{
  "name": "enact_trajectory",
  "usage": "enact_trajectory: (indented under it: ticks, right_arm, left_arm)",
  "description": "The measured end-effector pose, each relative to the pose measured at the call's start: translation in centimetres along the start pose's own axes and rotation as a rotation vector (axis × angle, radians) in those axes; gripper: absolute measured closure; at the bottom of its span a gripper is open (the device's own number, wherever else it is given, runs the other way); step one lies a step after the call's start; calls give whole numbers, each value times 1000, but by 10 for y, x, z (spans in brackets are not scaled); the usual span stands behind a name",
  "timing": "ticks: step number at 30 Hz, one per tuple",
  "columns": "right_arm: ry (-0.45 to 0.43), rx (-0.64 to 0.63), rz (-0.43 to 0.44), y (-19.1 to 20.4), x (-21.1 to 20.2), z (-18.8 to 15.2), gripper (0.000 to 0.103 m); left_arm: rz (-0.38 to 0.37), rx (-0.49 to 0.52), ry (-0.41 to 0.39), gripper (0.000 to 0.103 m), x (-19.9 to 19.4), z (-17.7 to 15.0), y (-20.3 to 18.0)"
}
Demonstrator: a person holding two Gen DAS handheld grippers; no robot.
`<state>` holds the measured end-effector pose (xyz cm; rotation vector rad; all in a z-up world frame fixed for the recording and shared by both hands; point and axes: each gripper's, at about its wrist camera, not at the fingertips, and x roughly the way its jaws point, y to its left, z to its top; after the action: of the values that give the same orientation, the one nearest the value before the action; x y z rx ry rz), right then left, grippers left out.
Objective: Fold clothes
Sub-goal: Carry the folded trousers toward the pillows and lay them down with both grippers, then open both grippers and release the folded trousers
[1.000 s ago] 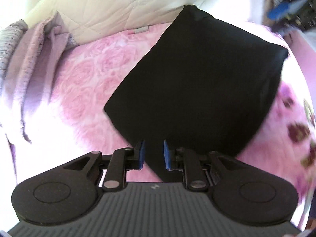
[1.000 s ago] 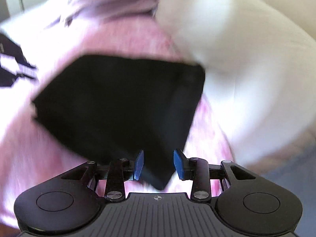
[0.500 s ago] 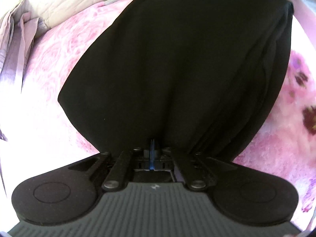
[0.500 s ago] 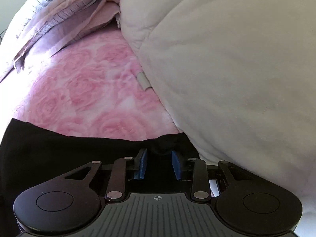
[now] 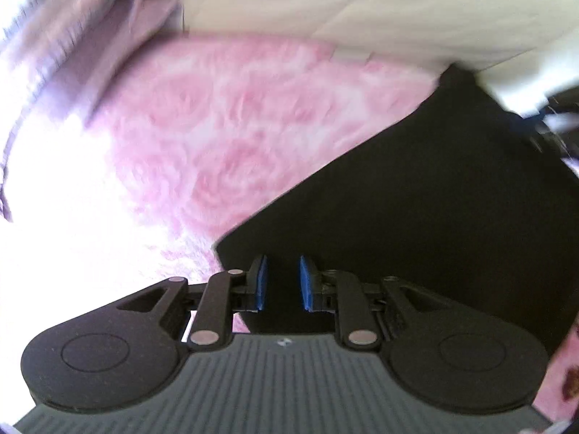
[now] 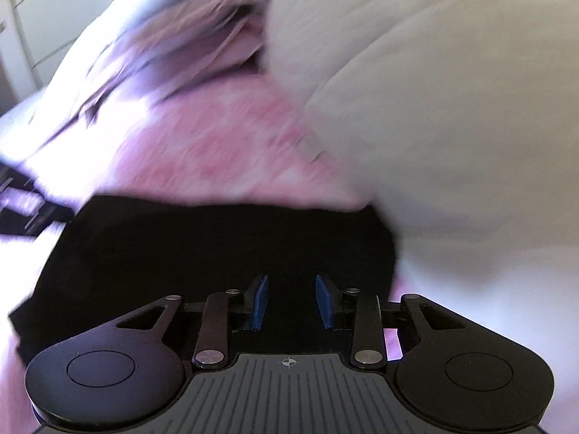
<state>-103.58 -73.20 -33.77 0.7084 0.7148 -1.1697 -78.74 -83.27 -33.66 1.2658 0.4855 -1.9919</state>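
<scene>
A black garment lies folded flat on the pink rose bedspread. My left gripper hovers over the garment's near left corner. Its jaws are opening and the blue pads stand apart without pressing the cloth. In the right wrist view the same black garment spreads across the lower half. My right gripper is above the garment's near edge. Its jaws open a little, and the pads are clear of the fabric. Both views are blurred by motion.
A cream quilt is heaped along the far side and fills the right of the right wrist view. A lilac striped cloth lies crumpled at the far left. White cupboard fronts stand beyond the bed.
Half a second ago my left gripper was shut on the raised black garment; now it has let go and the garment lies flat. My right gripper has drawn back over the garment.
</scene>
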Motion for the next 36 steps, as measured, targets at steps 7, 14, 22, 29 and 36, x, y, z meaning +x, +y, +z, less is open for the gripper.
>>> enact_trajectory:
  ticks: [7, 14, 22, 29, 36]
  right_arm:
    - [23, -2, 19, 16, -38, -20, 64]
    - [87, 18, 55, 43, -58, -89, 64]
    - [112, 46, -18, 52, -73, -100, 56]
    - [80, 148, -135, 94, -140, -121, 31]
    - [-74, 278, -215, 191, -232, -161, 29]
  left_arm:
    - [5, 7, -22, 88, -35, -13, -5]
    - [-82, 156, 94, 86, -57, -98, -66]
    - [-19, 24, 100, 77, -70, -107, -72]
    - [8, -148, -41, 38, -145, -141, -94]
    - [-9, -215, -178, 16, -228, -202, -113]
